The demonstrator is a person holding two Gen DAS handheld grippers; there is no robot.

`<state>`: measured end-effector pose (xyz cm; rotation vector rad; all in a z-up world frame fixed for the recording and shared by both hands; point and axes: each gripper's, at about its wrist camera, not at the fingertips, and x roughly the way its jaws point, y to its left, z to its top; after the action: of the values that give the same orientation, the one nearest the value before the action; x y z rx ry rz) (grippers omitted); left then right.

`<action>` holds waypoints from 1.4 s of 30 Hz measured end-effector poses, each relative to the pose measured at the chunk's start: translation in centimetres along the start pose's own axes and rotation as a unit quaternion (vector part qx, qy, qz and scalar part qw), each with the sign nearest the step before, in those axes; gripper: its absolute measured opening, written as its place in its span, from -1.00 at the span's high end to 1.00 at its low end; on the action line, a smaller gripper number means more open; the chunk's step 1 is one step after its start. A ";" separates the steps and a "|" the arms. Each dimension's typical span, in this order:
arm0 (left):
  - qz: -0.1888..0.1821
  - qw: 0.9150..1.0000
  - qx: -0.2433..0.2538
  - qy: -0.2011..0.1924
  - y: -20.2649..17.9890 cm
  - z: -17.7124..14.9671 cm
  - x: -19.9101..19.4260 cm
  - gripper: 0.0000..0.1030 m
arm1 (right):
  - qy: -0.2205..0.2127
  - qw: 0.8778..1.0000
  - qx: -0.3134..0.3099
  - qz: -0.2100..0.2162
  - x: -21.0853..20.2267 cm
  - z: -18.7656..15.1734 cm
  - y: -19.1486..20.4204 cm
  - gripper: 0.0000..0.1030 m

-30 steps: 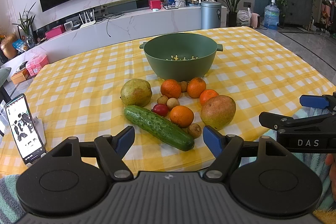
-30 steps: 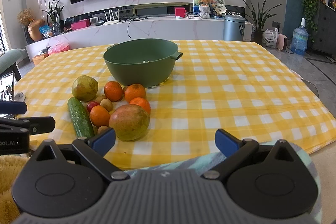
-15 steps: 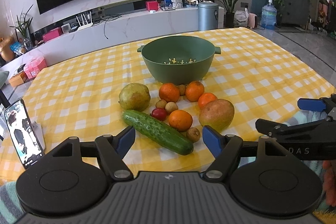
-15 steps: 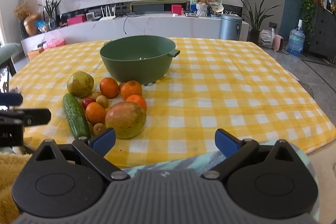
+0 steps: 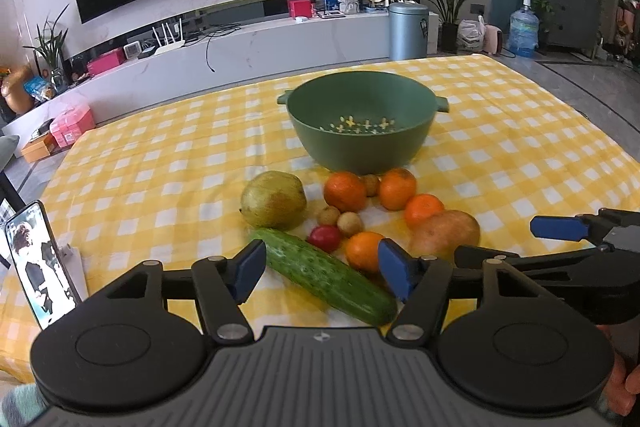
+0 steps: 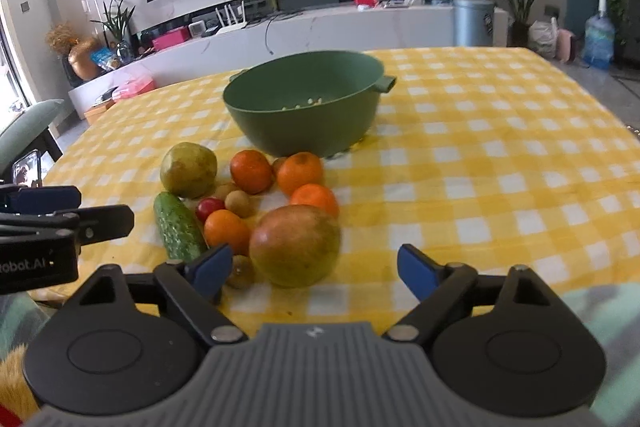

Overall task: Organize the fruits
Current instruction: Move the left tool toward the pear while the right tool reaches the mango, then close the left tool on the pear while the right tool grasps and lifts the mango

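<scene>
1. At the lower centre of the left wrist view, the left claw (image 5: 322, 273) is hanging wide open and empty over the near end of the cucumber (image 5: 326, 277), with an orange (image 5: 365, 251) just behind its right-hand pad.

2. In the right wrist view the right claw (image 6: 314, 269) is also gaping open, holding nothing, and the mango (image 6: 295, 245) is sitting low in the frame between its pads, nearer the left one.

3. The fruit is lying loose on the checked counter (image 6: 500, 163) in a tight cluster just in front of the green colander bowl (image 6: 306, 107) — none of it is in the bowl yet, so the sorting looks barely begun.

4. Likely trouble: the pieces are crowding each other, several touching. A claw closing on the mango may be nudging the small brown fruit (image 6: 239, 271) beside it, and round things will probably be rolling across the cloth toward the near edge.

5. The cucumber is lying aslant; a pinch near its end could be letting it swing or slip.

6. The two claws are working near each other, so reaching for the same cluster risks a knock.

7. Only the left view is showing the bowl's perforated bottom and the phone (image 5: 40, 267) propped at lower left; the right view is hiding most of the bowl's floor but showing the small brown fruit clearly.
</scene>
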<state>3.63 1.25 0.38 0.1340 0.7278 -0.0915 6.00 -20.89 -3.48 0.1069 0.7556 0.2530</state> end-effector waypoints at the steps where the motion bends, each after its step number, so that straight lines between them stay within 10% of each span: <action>1: 0.001 1.000 -0.004 -0.001 0.3 0.0 0.2 -0.48 | 0.000 1.000 0.001 0.002 0.4 0.2 0.1 -0.64; 28: -0.026 0.998 -0.024 0.058 3.4 2.8 7.0 -0.56 | 0.060 0.993 0.085 0.054 6.4 1.2 -1.1 -0.23; 42: -0.015 0.994 0.032 0.105 5.3 5.4 13.6 -0.67 | -0.015 0.997 0.070 0.040 2.4 4.2 -2.5 -0.23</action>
<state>18.00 5.19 -4.25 0.1962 0.9370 -0.1305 11.09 -22.64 -2.48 0.2729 0.7396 0.2742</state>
